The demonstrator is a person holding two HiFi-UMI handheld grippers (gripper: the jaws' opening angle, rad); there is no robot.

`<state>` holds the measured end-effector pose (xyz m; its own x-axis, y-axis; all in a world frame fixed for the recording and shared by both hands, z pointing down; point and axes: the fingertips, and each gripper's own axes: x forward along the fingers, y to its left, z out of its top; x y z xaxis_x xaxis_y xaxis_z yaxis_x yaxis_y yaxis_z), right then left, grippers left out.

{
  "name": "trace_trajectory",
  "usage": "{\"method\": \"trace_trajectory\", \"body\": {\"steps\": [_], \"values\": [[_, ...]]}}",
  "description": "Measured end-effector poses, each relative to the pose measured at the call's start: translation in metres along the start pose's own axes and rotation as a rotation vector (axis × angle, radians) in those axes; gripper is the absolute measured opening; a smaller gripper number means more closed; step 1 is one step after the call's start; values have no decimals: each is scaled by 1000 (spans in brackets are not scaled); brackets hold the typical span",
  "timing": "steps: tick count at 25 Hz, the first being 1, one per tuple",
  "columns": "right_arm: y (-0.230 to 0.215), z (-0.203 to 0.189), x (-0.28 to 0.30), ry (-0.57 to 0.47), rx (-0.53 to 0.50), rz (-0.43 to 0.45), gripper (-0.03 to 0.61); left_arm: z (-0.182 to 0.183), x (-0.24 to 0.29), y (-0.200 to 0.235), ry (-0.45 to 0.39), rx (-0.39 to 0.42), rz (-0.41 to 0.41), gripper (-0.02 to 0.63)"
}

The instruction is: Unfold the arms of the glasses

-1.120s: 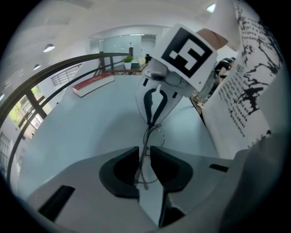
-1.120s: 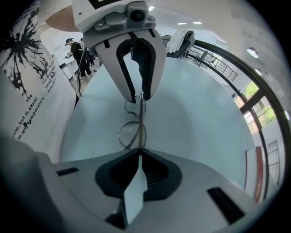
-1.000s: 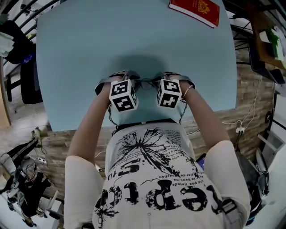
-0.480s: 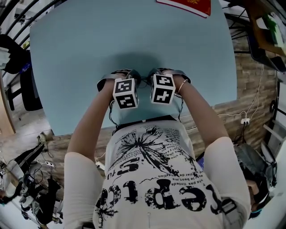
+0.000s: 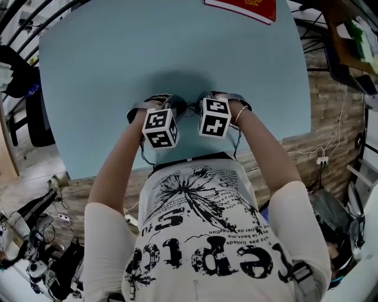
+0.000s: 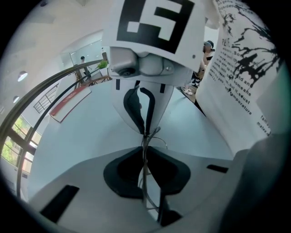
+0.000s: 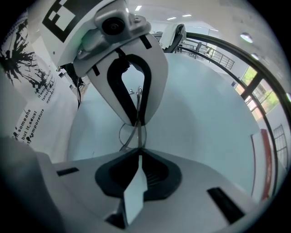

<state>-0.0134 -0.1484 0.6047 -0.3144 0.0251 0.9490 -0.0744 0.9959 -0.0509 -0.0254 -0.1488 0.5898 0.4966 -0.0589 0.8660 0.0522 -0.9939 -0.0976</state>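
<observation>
Bright, even light. Soft shadow on the table around left gripper and right gripper. Fisheye edges bend, darken.

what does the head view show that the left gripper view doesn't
Head view only: the person's forearms and the floor beside the table. Left gripper view only: how the left gripper is shut on the glasses' thin wire, its jaws having just been closing. Both: the right gripper, red book, printed shirt and the table.
</observation>
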Motion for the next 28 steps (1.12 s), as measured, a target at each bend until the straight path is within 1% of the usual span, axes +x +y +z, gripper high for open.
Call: {"method": "trace_trajectory", "body": {"steps": [4, 8, 13, 16, 22, 28], "values": [[-3, -4, -1, 17, -1, -17, 35, 2, -11, 6, -51, -21, 40, 38], [-4, -4, -3, 18, -6, -27, 35, 1, -23, 9, -90, -57, 50, 35], [-3, -5, -1, 38, -29, -42, 34, -5, -42, 10, -97, -66, 78, 34], [-2, -6, -3, 38, -20, -35, 35, -14, -54, 12, -88, -80, 101, 29], [-3, -7, -3, 43, -14, -58, 34, -28, -73, 10, -115, -132, 135, 29], [-4, -5, -4, 49, -5, -76, 35, -46, -90, 7, -122, -162, 168, 29]]}}
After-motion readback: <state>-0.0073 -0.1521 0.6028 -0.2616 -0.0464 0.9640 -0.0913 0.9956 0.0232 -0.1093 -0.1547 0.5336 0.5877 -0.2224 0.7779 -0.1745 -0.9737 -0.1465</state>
